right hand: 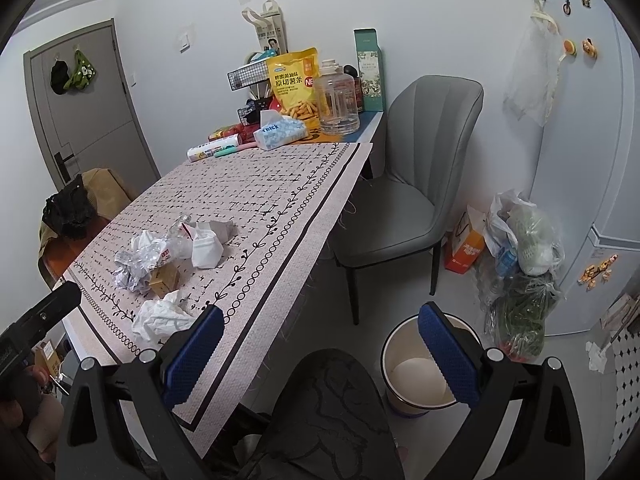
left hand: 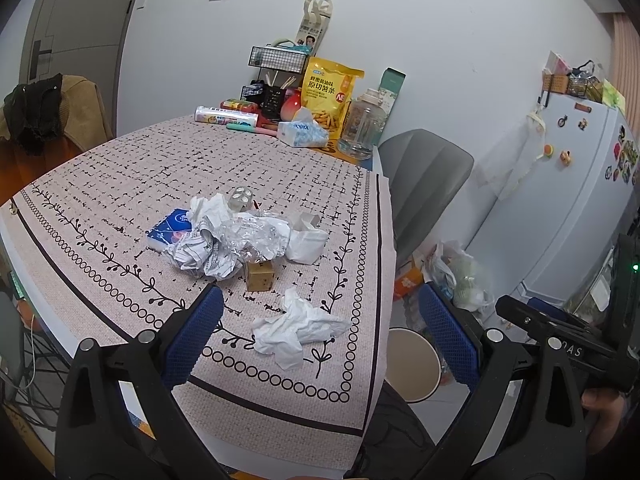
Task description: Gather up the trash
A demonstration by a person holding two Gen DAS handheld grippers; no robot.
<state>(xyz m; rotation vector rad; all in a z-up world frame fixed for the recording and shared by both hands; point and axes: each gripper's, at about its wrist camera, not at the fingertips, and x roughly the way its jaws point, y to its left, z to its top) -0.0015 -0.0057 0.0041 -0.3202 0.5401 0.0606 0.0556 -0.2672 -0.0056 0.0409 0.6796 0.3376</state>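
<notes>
L gripper [left hand: 320,316] hovers over near edge of the counter [left hand: 120,168], jaws wide apart, nothing betw them. R gripper [right hand: 320,336] also wide open & empty, held off the counter's side, above the floor, w/ the bin [right hand: 416,372] just beyond its right finger.

Trash sits in a cluster on the patterned cloth, near end of counter:
- crumpled white tissue [left hand: 298,330], closest to L gripper, lying betw its fingers in left wrist view, not touched
- small tan cardboard box [left hand: 260,275] just behind the tissue
- crumpled printed paper [left hand: 204,254] beside the box, touching clear crinkled plastic wrap [left hand: 250,236]
- blue & white packet [left hand: 170,232] at left of pile, partly under the paper
- white paper bag [left hand: 306,240] at right of pile
- small clear lumpy item [left hand: 241,197] at the back, too blurry to ID

Bin is round, cream inside, stands on floor next to counter corner; looks empty as far as visible. Grey chair [right hand: 404,184] beyond it, pushed near counter side. Far end of counter: yellow snack bag [left hand: 328,96], tissue pack [left hand: 302,132], clear jar [left hand: 362,128], well apart from the trash pile
</notes>
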